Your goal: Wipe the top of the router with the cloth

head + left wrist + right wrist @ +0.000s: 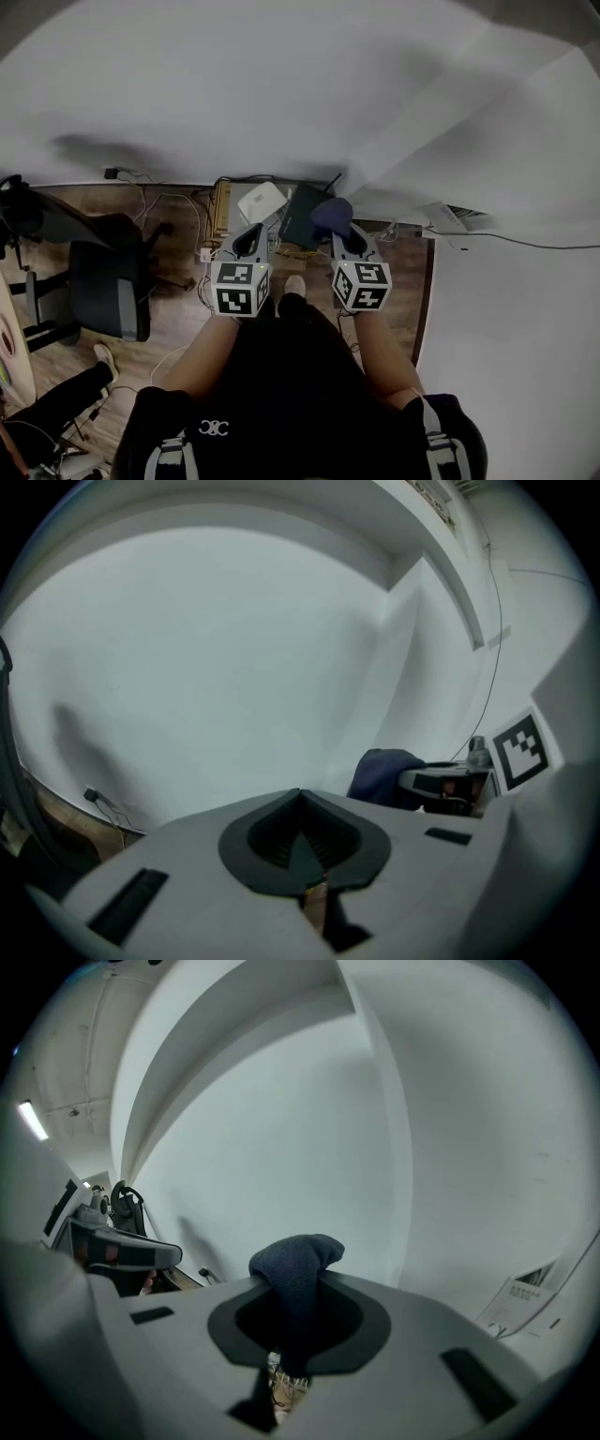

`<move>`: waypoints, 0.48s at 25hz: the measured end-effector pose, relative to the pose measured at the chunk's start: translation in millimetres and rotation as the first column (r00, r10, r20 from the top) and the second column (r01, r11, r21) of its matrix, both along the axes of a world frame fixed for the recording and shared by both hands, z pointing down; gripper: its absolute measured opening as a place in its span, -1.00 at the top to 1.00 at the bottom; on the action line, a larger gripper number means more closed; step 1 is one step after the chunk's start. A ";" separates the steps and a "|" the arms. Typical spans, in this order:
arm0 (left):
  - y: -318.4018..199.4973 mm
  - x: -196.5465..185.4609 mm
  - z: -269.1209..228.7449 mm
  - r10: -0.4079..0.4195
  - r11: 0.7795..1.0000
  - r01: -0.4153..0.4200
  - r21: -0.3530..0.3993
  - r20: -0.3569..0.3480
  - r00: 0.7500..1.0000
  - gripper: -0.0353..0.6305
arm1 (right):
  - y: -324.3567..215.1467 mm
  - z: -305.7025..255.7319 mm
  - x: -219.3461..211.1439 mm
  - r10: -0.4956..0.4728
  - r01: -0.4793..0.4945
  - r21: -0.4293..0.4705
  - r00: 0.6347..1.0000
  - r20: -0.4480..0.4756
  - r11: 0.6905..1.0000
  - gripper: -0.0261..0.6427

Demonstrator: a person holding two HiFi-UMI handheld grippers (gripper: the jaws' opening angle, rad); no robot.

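Observation:
In the head view a flat white box (261,202) and a dark box (302,223) with a thin antenna lie on the floor by the wall; which one is the router I cannot tell. My right gripper (343,232) is held above the dark box, shut on a dark blue cloth (330,213). In the right gripper view the cloth (295,1265) bulges up out of the right gripper (294,1314). My left gripper (248,236) hovers over the white box. In its own view the left gripper (300,827) is shut, with nothing between the jaws.
A black office chair (105,281) stands at the left on the wooden floor. Cables and a wooden board (220,210) lie beside the boxes. A white power strip (442,219) sits at the right by the white wall (300,84). Another person's leg (56,403) shows at lower left.

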State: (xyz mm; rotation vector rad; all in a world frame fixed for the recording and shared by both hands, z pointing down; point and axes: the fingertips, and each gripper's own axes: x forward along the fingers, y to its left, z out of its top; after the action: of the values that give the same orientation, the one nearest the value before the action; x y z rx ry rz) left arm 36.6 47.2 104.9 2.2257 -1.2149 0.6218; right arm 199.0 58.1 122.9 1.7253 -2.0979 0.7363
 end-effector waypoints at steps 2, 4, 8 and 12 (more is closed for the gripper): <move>2.6 -3.7 13.6 -0.004 1.000 0.004 -0.031 0.005 1.000 0.89 | -0.3 15.4 -1.2 -0.010 0.009 -0.039 1.000 -0.005 0.999 0.84; 6.4 -4.6 25.7 -0.002 0.998 0.002 -0.057 0.010 1.000 0.89 | 0.6 30.6 -1.7 -0.023 0.022 -0.080 1.000 -0.010 0.997 0.84; 8.5 -4.4 50.8 -0.005 0.996 0.007 -0.086 0.018 1.000 0.89 | 1.0 64.5 0.2 -0.048 0.044 -0.141 0.999 -0.025 0.989 0.84; 11.8 -9.5 81.2 -0.025 0.993 0.026 -0.115 0.009 1.000 0.89 | 1.5 97.0 1.0 -0.072 0.062 -0.180 0.996 -0.047 0.982 0.84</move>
State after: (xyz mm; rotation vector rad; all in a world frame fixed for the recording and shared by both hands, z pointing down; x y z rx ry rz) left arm 27.1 59.0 186.0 2.1112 -1.1788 0.6744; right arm 200.0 59.6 219.9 1.5545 -1.9789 0.8224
